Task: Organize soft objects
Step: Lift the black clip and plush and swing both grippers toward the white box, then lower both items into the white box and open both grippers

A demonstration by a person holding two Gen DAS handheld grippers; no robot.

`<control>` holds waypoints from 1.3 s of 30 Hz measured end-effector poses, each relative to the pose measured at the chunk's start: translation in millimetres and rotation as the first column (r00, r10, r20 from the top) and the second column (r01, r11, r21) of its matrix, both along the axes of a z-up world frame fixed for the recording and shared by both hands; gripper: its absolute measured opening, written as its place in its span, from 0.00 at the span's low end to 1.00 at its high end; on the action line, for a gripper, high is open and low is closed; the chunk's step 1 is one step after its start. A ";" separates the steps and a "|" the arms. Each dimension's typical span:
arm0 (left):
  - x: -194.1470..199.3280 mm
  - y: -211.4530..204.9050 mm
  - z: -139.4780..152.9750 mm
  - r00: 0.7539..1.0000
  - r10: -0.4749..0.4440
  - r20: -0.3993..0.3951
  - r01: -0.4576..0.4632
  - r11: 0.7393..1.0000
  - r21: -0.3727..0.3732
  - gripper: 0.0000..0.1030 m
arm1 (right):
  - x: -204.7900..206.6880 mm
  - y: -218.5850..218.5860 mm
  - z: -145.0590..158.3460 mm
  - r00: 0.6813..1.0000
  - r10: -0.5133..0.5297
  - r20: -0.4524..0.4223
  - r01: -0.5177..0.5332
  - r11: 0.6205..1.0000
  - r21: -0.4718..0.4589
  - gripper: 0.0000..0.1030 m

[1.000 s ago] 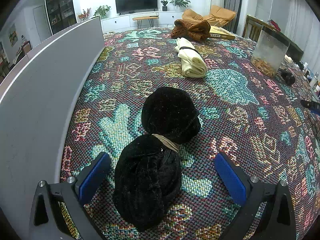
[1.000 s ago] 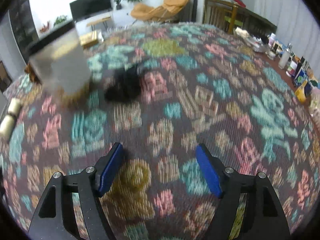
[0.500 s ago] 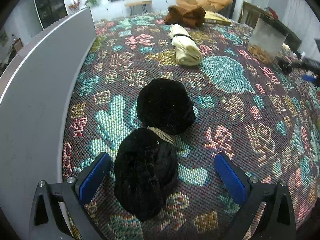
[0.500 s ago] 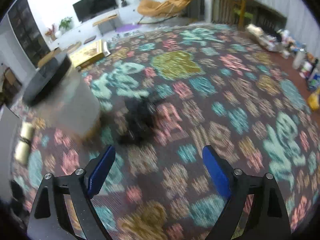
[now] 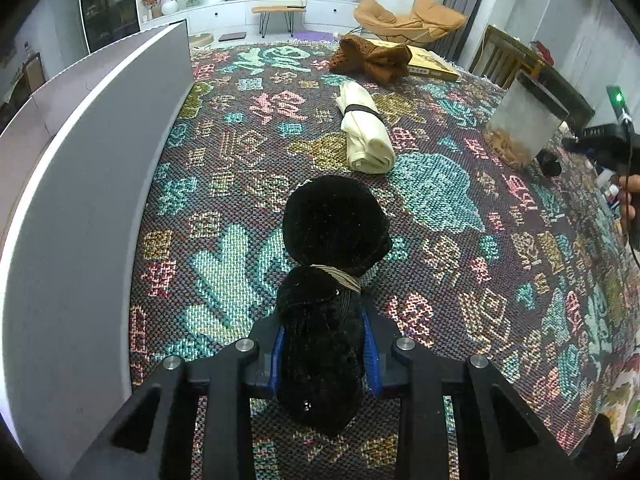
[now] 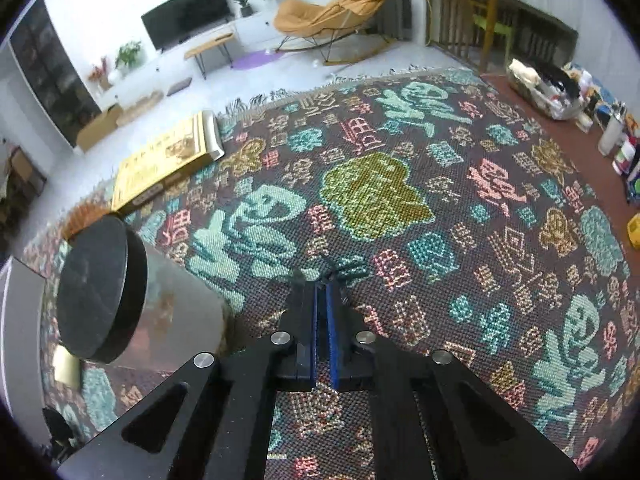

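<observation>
A black velvet bundle (image 5: 334,240), tied at its waist with a tan band, lies on the patterned rug (image 5: 480,280). My left gripper (image 5: 324,354) is shut on the bundle's near half. A cream rolled cloth (image 5: 366,136) with a black band lies beyond it, and a brown knitted bundle (image 5: 372,58) lies farther back. My right gripper (image 6: 322,312) is shut, its blue pads (image 6: 331,332) nearly touching; a thin dark bit shows at the tips, and what it is I cannot tell. A small black soft item (image 5: 548,164) lies by the jar.
A grey board (image 5: 80,184) stands upright along the rug's left side. A clear jar with a black lid (image 6: 120,300) stands left of my right gripper; it also shows in the left wrist view (image 5: 528,120). A yellow book (image 6: 168,160) lies at the rug's far edge. Bottles and clutter (image 6: 608,136) line the right.
My left gripper has moved forward and closed on the black bundle's near half. My right gripper has closed from wide open and swung, with the jar now close on its left.
</observation>
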State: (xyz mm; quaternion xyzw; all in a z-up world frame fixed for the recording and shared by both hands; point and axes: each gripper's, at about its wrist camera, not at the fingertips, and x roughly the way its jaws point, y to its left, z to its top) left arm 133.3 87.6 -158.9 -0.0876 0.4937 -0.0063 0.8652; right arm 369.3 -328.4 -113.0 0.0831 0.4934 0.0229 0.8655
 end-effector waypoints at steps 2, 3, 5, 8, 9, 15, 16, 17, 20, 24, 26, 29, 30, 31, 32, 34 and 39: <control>-3.1 1.4 -3.3 1.000 0.004 -0.006 -0.004 1.000 -0.004 0.30 | 1.2 -5.9 -2.6 1.000 -0.020 -0.007 0.020 0.998 0.058 0.63; -5.2 2.5 -5.7 1.000 0.007 -0.006 -0.007 1.000 -0.009 0.30 | -2.2 -8.8 -2.4 1.000 -0.030 0.008 0.029 0.995 0.099 0.69; -9.7 4.9 -11.2 1.000 0.009 -0.004 -0.009 1.000 -0.020 0.30 | -0.9 -7.5 -8.3 0.999 -0.036 -0.013 0.038 0.992 0.118 0.69; -14.2 2.6 -13.2 1.000 -0.004 0.013 0.004 1.000 0.013 0.30 | 9.2 7.6 -30.3 0.996 -0.018 -0.088 0.026 0.996 0.086 0.69; -14.2 2.4 -13.4 1.000 -0.007 0.014 0.007 1.000 0.019 0.30 | 10.3 14.9 -37.7 0.995 0.008 -0.100 -0.001 0.998 0.070 0.65; -19.8 19.8 10.7 0.994 0.031 0.106 -0.024 0.998 -0.065 0.30 | 2.6 29.3 -22.5 1.000 -0.003 -0.015 0.002 0.997 -0.079 0.33; -22.3 21.2 17.4 0.992 0.035 0.124 -0.026 0.997 -0.073 0.30 | -0.5 27.3 -10.8 1.000 -0.008 0.024 0.010 0.997 -0.080 0.33; -24.8 23.1 24.4 0.989 0.038 0.145 -0.027 0.996 -0.081 0.30 | -4.5 24.8 5.7 0.998 -0.011 0.068 0.016 0.996 -0.084 0.33; -31.7 30.8 46.1 0.982 0.050 0.185 -0.028 0.992 -0.123 0.30 | -17.3 27.6 48.4 0.988 0.020 0.155 0.000 0.992 -0.126 0.33; -52.5 52.2 84.3 0.969 0.071 0.238 -0.023 0.980 -0.197 0.30 | -48.9 68.9 114.3 0.964 0.152 0.218 -0.126 0.983 -0.130 0.33; -68.5 71.3 103.0 0.961 0.090 0.262 -0.038 0.980 -0.197 0.30 | -75.5 107.7 139.8 0.937 0.249 0.243 -0.229 0.967 -0.108 0.33; -99.0 117.3 123.9 0.950 0.148 0.276 -0.106 0.981 -0.164 0.30 | -118.0 180.2 159.5 0.879 0.395 0.267 -0.402 0.915 -0.030 0.33; -107.0 130.9 126.6 0.948 0.167 0.272 -0.131 0.980 -0.147 0.30 | -132.4 204.8 161.2 0.857 0.438 0.271 -0.456 0.890 0.001 0.33; -118.1 149.8 128.6 0.944 0.194 0.265 -0.168 0.979 -0.119 0.30 | -145.9 228.7 160.9 0.834 0.479 0.273 -0.505 0.862 0.031 0.33; -125.6 162.6 128.9 0.941 0.215 0.261 -0.195 0.976 -0.101 0.30 | -160.3 254.5 159.8 0.809 0.521 0.273 -0.555 0.830 0.061 0.33; -142.6 193.6 125.9 0.934 0.269 0.234 -0.262 0.963 -0.060 0.30 | -192.9 312.8 151.7 0.749 0.606 0.269 -0.649 0.752 0.114 0.33; -169.6 256.5 97.9 0.885 0.441 0.151 -0.453 0.890 0.055 0.92 | -248.0 430.3 120.9 0.622 0.744 0.242 -0.779 0.560 0.281 0.65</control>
